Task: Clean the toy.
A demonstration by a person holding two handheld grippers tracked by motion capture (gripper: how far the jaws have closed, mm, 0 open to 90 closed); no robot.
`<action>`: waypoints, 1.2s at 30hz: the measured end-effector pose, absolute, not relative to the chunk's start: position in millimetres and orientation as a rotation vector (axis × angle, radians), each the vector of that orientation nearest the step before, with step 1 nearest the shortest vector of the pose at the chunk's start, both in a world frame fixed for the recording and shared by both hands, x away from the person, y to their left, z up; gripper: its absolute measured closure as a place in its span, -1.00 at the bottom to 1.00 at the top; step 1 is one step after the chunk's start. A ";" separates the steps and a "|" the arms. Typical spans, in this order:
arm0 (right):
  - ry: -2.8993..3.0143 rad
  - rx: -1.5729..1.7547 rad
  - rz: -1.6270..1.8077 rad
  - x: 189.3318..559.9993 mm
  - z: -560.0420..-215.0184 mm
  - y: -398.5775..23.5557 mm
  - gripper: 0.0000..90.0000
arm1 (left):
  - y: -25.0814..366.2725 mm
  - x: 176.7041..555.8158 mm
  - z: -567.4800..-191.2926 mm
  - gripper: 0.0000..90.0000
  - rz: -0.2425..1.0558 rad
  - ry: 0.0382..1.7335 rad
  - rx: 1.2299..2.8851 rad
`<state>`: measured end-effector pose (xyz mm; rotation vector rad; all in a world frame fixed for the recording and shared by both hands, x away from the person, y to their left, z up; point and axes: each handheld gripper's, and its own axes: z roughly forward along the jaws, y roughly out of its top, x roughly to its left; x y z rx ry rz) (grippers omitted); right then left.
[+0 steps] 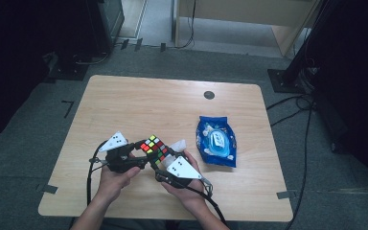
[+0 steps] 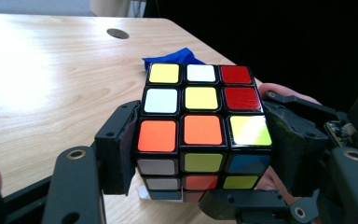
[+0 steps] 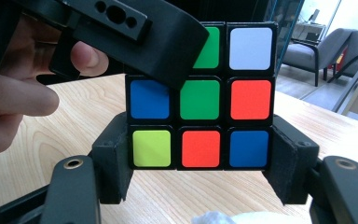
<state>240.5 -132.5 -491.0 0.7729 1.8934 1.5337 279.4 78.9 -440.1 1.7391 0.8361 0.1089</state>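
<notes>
Fingers [image 2: 121, 140] on unlabelled puzzle cube [image 2: 200, 123]

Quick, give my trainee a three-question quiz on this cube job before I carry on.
1. True or false: the Rubik's cube rests flat on the table.
2. What lies right of the cube? A) a blue packet B) a mug C) a book
3. Which grippers clamp the cube?

Key:
1. False, it is held up off the table.
2. A, the blue packet.
3. Both: the left gripper and the right gripper.
</notes>
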 end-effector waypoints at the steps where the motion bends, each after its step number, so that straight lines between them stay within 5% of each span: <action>1: 1.893 0.774 1.536 240.5 -491.0 -132.5 -0.23 | 78.4 278.8 -439.8 -0.24 0.115 0.838 1.741; 10: 1.906 0.796 1.524 240.6 -491.7 -130.4 -0.27 | 69.0 274.4 -438.8 -0.23 0.171 0.803 1.825; 27: 1.875 0.824 1.526 239.7 -488.2 -132.2 -0.23 | 66.6 277.7 -441.3 -0.32 0.068 0.807 1.794; 32: 1.864 0.929 1.538 248.9 -489.1 -145.6 -0.23 | 100.6 284.0 -431.0 -0.50 0.076 0.850 1.616; 36: 1.801 1.003 1.573 254.5 -479.8 -160.2 -0.23 | 117.0 291.7 -438.3 -0.53 0.130 0.897 1.634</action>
